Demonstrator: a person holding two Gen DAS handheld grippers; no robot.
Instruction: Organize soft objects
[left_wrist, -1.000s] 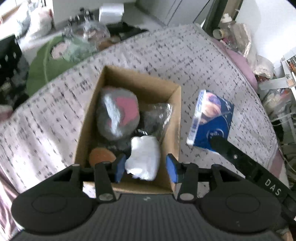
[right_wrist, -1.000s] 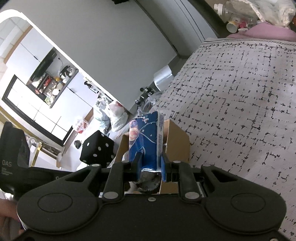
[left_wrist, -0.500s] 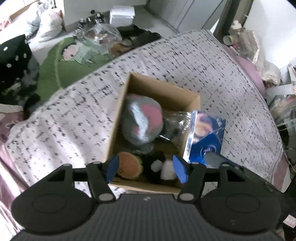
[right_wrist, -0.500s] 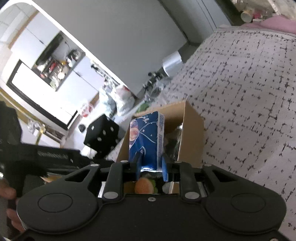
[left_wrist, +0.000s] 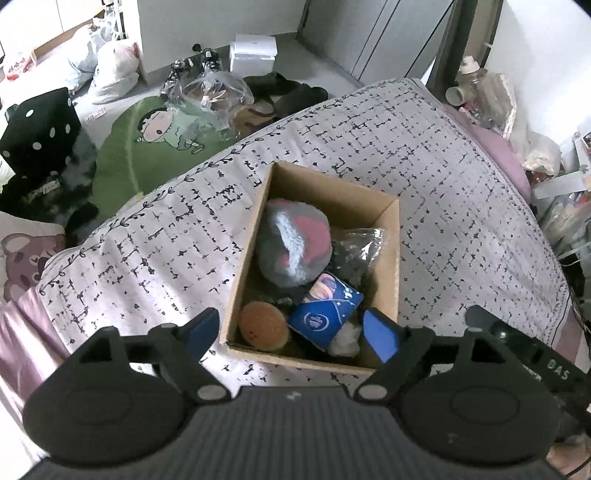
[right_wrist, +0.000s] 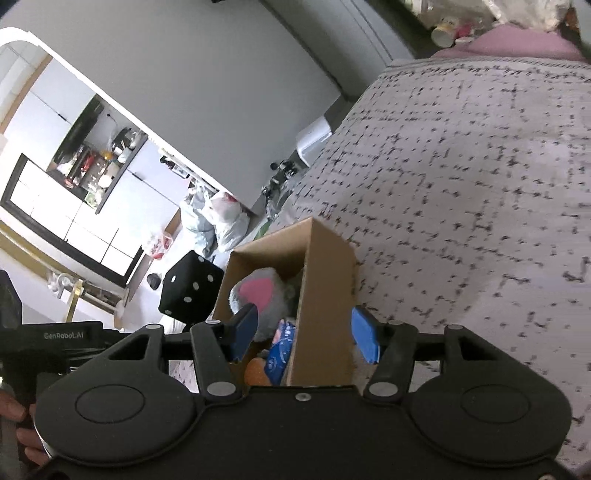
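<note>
A bed covered in a pale bedspread (left_wrist: 461, 206) with a black dash-and-cross print fills most of the left wrist view. Beyond its far edge, at 11 o'clock, the floor holds a green cartoon mat (left_wrist: 147, 147), a black cushion with white dots (left_wrist: 40, 136) at 10 o'clock, white plastic bags (left_wrist: 110, 70) and a small white box (left_wrist: 253, 57) near 12 o'clock. A cluttered pink-edged corner sits at 2 o'clock.

An open cardboard box (left_wrist: 240, 266) rests on the bedspread at the centre. Inside, a grey plush with a pink patch (left_wrist: 291, 247) lies at the far end, a crinkled clear bag of dark material (left_wrist: 356, 251) at its 3 o'clock. At the near end lie a round orange-brown plush (left_wrist: 264, 326), a blue tissue pack (left_wrist: 325, 314) tilted on top, and a white soft lump (left_wrist: 345, 341) just beside it.

The left gripper (left_wrist: 291, 332) hangs over the box's near end, jaws opening, nothing between its pads. The right gripper (right_wrist: 303, 334) straddles the box's right wall, jaws opening, pressing on nothing; the tissue pack lies free in the box.
</note>
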